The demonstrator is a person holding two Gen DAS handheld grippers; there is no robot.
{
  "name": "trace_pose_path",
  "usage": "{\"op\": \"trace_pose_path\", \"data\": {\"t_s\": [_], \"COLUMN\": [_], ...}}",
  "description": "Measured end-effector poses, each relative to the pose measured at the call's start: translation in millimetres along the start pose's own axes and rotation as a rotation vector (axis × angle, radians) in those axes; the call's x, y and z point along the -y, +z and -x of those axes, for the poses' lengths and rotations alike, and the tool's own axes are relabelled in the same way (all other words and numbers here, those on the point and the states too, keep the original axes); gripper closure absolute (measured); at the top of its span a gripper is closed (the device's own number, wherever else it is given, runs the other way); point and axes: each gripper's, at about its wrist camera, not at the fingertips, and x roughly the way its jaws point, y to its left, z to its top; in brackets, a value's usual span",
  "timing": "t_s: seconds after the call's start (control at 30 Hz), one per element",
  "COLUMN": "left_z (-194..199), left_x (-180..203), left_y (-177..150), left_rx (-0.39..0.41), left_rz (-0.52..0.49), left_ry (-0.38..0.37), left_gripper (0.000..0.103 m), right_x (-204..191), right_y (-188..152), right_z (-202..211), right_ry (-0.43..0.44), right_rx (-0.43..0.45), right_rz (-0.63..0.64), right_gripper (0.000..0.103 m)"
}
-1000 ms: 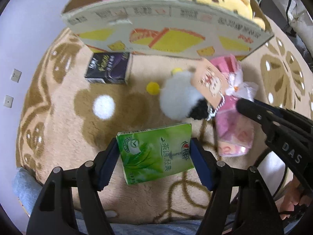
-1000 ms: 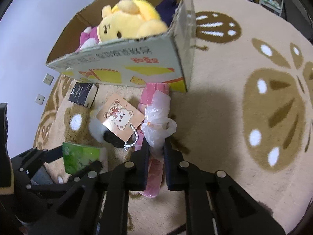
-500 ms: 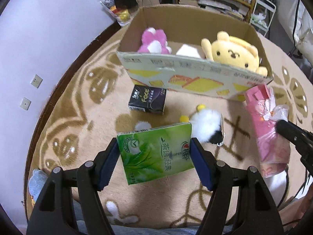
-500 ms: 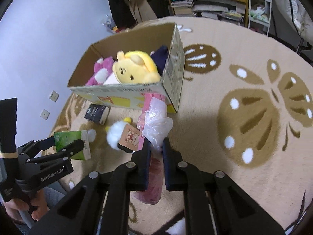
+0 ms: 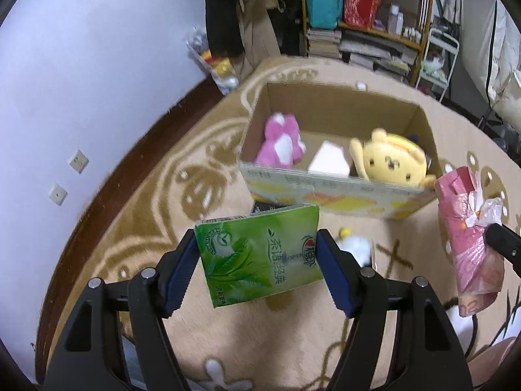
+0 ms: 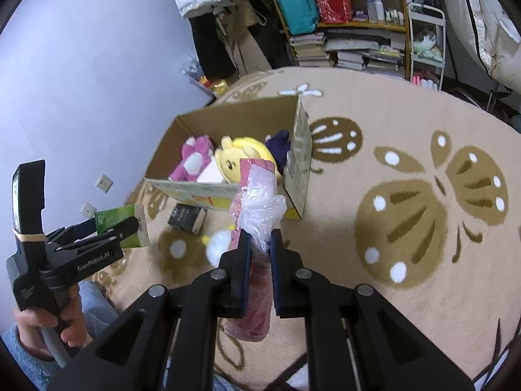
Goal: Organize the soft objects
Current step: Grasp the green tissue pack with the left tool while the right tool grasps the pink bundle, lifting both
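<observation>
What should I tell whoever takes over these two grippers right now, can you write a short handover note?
Left gripper: shut on the green tissue pack, held in the air.
Right gripper: shut on the pink plastic-wrapped pack, also lifted.
Cardboard box on the rug already holds the pink plush, yellow bear plush and a white item.
Left on the rug: black tissue pack, white fluffy toy.
Next: probably drop both held packs into the box.

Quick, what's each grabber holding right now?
Left gripper: closed on the green tissue pack, held up in the air.
Right gripper: closed on the pink plastic-wrapped pack, also lifted.
</observation>
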Motion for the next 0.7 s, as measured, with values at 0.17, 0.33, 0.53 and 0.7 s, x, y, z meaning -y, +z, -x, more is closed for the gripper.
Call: {"op": "trace_pose_path", "data": {"t_s": [0.17,0.33,0.53,0.7], "left_z": [17.3,31.8,33.6,20.8], "left_x": [-2.5,2.2,2.2,2.9], "left_y": [18.2,42.4,68.2,75.8], "left_rx": [0.092,0.183,0.255,0.262], "left_rz": [-0.024,-0.068,-0.088,-0.102], "left_ry": [0.010,0.020,0.009,-0.003], "left_gripper": [0.032,0.032,0.032,0.032], "right_x": [-2.8,-7.2,-10.5,-12.5], "right_y": [10.7,24.2,39.7,50.8], "right_z": [2.4,-0.6,-7.3,-17.4], "right_ry": [0.024,0.029,0.051,0.083], "right_rx": [0.045,0.080,0.145,0.193], "right_rz": [-0.002,0.011,0.014,0.029], "right_gripper": [0.091,0.091,0.091,0.091]}}
